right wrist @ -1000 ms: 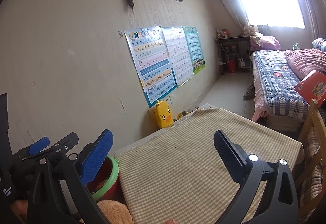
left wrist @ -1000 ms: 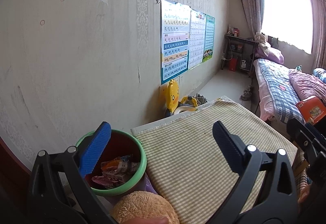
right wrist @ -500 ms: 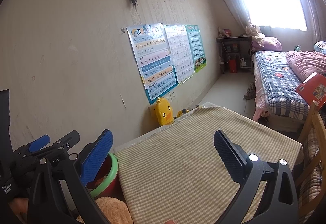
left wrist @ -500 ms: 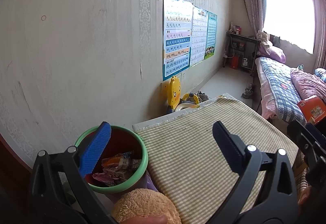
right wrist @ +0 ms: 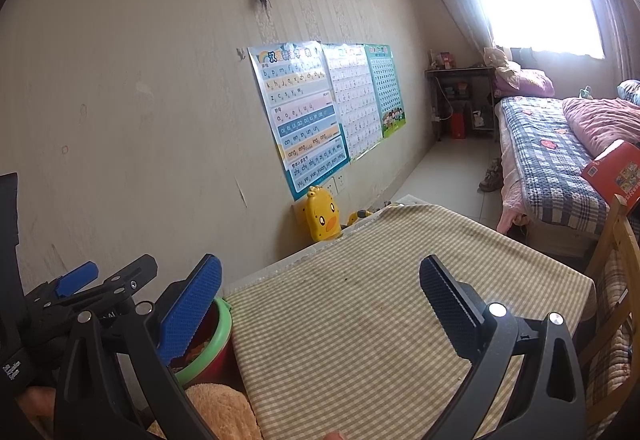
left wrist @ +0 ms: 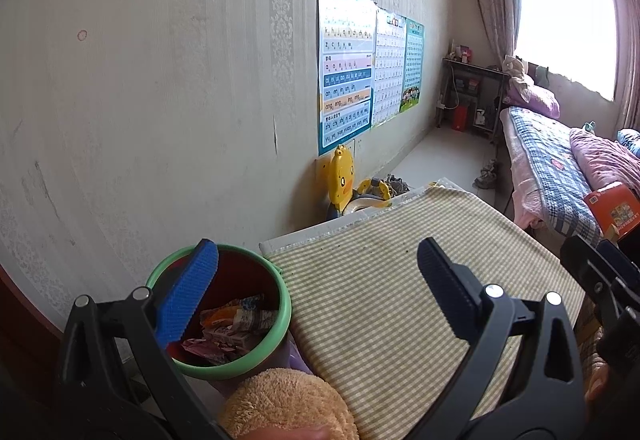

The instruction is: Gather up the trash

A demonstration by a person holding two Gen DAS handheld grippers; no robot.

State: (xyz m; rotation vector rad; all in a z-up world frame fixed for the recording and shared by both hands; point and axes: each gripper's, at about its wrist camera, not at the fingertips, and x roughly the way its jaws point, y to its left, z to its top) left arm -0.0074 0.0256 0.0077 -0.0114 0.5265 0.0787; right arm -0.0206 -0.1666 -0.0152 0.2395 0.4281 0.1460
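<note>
Hand-held grippers point(left wrist: 316, 280) point(right wrist: 320, 292) wide open, empty.

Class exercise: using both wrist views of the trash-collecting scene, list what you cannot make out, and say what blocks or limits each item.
1. Left wrist view: the bin bottom is hidden under wrappers, and the left gripper finger covers part of its rim.
2. Right wrist view: most of the bin is blocked by the right gripper.
3. Both views: the poster small print is too small to read.
4. The orange plush is cut off by the bottom edge.

wall chart point(right wrist: 304, 115), pinyin "ang eng ing ong"
</note>
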